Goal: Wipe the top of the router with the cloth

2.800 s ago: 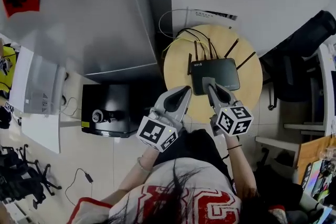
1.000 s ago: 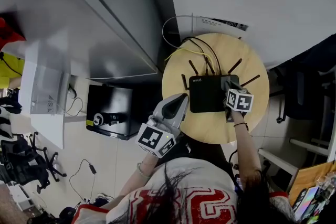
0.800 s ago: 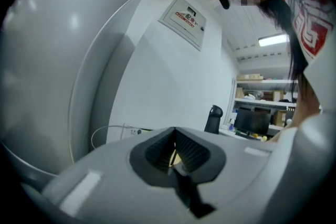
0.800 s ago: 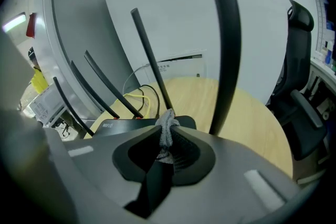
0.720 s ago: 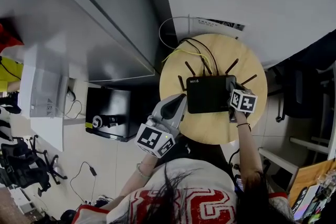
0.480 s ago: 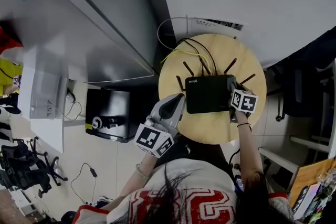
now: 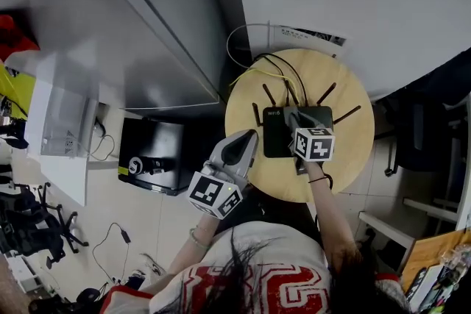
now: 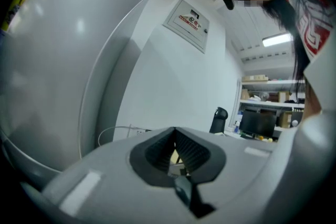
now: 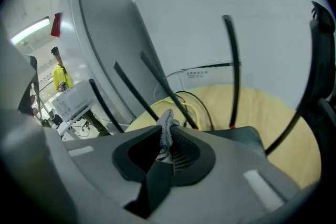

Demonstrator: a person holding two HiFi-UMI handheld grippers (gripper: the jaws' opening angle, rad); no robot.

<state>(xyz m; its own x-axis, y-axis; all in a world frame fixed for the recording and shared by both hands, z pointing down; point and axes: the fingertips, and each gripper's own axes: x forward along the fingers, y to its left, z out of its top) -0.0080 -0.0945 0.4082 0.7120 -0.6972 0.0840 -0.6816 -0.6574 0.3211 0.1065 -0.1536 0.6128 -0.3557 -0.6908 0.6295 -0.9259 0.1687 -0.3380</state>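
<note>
Grey knit cloth [image 9: 167, 122] pinched in right gripper [image 7: 296, 116] over flat black router [image 7: 276, 137] lying crosswise beneath; left gripper [image 7: 245, 139] closed, empty.

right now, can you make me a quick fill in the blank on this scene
1. The right tongs are shut on the ___.
2. The left tongs are shut and hold ___.
3. The router on the table is ___ in colour.
4. One cable behind it is not black but ___.
Missing words: cloth; nothing; black; yellow
</note>
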